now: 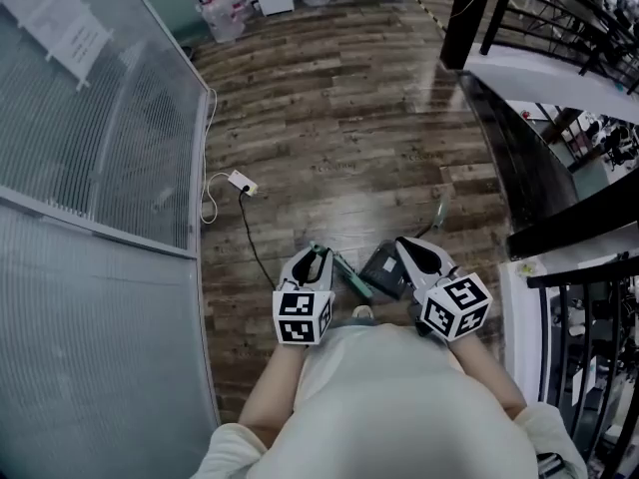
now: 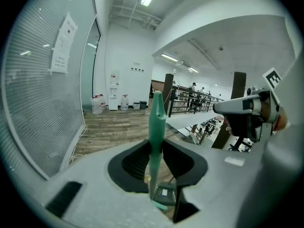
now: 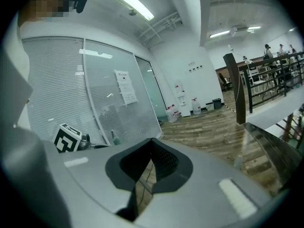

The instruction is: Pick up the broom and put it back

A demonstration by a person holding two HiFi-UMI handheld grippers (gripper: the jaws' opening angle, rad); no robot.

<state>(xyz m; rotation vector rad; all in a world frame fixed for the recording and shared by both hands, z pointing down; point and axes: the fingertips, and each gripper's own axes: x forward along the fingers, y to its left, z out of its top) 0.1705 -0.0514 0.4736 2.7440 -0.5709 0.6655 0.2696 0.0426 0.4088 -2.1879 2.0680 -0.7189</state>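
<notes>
At the left of the head view stands a glass partition (image 1: 100, 148), and a white plug (image 1: 243, 182) with its cable lies on the wooden floor (image 1: 329, 118) beside it. Low in the middle, the left gripper (image 1: 316, 259) has its claw narrowed onto the green handle of the broom (image 1: 351, 276). In the left gripper view the handle (image 2: 156, 122) stands upright between the pads, which press it on both sides, with the tip rising above them. So the pick-up looks done, since the broom is in the grip and carried in front of the person's body. The putting back is all that is left. No hook, rack or corner that would take the broom can be picked out, so the goal is unclear. Just right of the handle a dark grey piece (image 1: 383, 267) shows between the two claws. It may be the broom's head or a dustpan; I cannot tell, because the person's torso and the marker cubes cut off its lower part. The right gripper (image 1: 414, 252) sits beside it. In its own view that claw (image 3: 152, 144) is closed tip to tip with nothing between the pads, only floor showing through the slit below. At the far right a black railing (image 1: 559, 18) runs out of frame.
</notes>
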